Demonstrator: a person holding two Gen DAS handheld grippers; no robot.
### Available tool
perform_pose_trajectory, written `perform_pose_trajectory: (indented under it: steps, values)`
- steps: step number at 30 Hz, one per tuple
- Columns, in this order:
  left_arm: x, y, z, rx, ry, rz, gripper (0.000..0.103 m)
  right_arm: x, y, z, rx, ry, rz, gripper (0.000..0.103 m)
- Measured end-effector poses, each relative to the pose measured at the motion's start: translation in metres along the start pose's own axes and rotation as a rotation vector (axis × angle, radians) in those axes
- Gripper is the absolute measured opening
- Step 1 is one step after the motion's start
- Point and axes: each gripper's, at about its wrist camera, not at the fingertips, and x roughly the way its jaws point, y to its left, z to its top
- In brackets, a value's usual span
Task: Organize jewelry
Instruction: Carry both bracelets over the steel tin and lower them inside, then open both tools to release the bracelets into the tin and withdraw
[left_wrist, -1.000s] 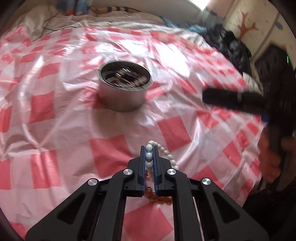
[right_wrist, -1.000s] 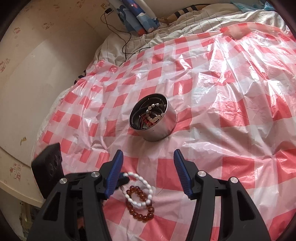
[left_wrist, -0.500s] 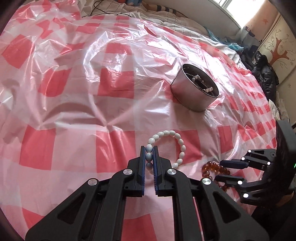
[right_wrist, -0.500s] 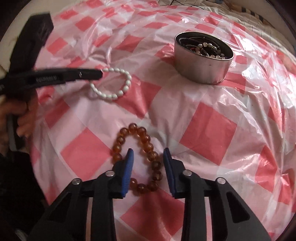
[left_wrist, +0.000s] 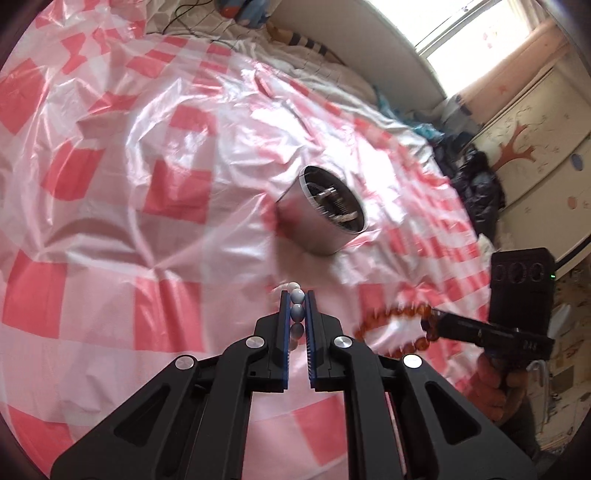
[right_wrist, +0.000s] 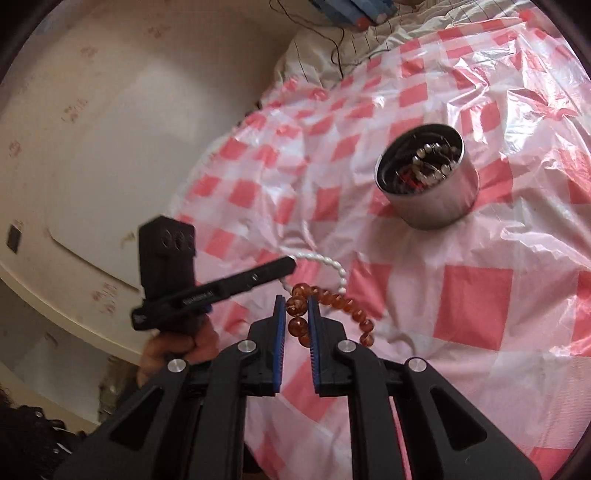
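My left gripper (left_wrist: 297, 300) is shut on a white bead bracelet (left_wrist: 297, 312), two beads squeezed between its blue pads. The right wrist view shows that left gripper (right_wrist: 290, 264) from the side, with the white bracelet (right_wrist: 332, 264) curving out of its tip. My right gripper (right_wrist: 295, 301) has its jaws closing on an amber bead bracelet (right_wrist: 297, 306), and the pads press its beads. The amber bracelet (left_wrist: 391, 314) hangs off the sheet from the right gripper (left_wrist: 434, 319). A round metal tin (left_wrist: 321, 225) (right_wrist: 436, 201) with jewelry inside stands beyond both.
A crinkled red-and-white checked plastic sheet (left_wrist: 166, 184) covers the bed. Bedding and cables (right_wrist: 340, 40) lie at its far end, with a wall (right_wrist: 92, 129) to the left. Dark clothes (left_wrist: 476, 192) are heaped by a cupboard. A hand (right_wrist: 173, 347) grips the left tool.
The right gripper has closed on the amber bracelet and raised it off the sheet. The left gripper has swung round with the white bracelet, which no longer lies flat.
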Motion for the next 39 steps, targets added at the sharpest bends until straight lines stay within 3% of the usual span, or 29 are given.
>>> perform_pose_trajectory:
  steps: [4, 10, 16, 29, 31, 34, 36, 39]
  values:
    - [-0.005, -0.018, 0.007, 0.010, -0.029, -0.051, 0.007, -0.017, -0.002, 0.018, 0.091, -0.129, 0.098, 0.013]
    - [-0.007, -0.044, 0.024, 0.028, -0.071, -0.117, 0.007, -0.033, -0.002, 0.044, 0.151, -0.247, 0.155, 0.013]
    - [0.007, -0.062, 0.044, 0.023, -0.098, -0.169, 0.007, -0.031, -0.014, 0.057, 0.203, -0.279, 0.157, 0.013]
    - [0.058, -0.078, 0.077, 0.000, -0.106, -0.249, 0.007, -0.021, -0.037, 0.082, 0.207, -0.301, 0.052, 0.013]
    - [0.070, -0.074, 0.080, -0.001, -0.094, -0.198, 0.007, -0.016, -0.041, 0.087, 0.192, -0.292, 0.006, 0.013]
    - [0.089, -0.056, 0.084, -0.020, -0.065, 0.016, 0.009, 0.001, -0.046, 0.097, 0.161, -0.254, -0.061, 0.014]
    - [0.086, -0.040, 0.087, -0.086, -0.081, 0.045, 0.014, 0.016, -0.049, 0.102, 0.149, -0.209, -0.085, 0.014]
    - [0.067, -0.031, 0.089, -0.122, -0.159, 0.052, 0.034, 0.030, -0.052, 0.097, 0.145, -0.160, -0.126, 0.023]
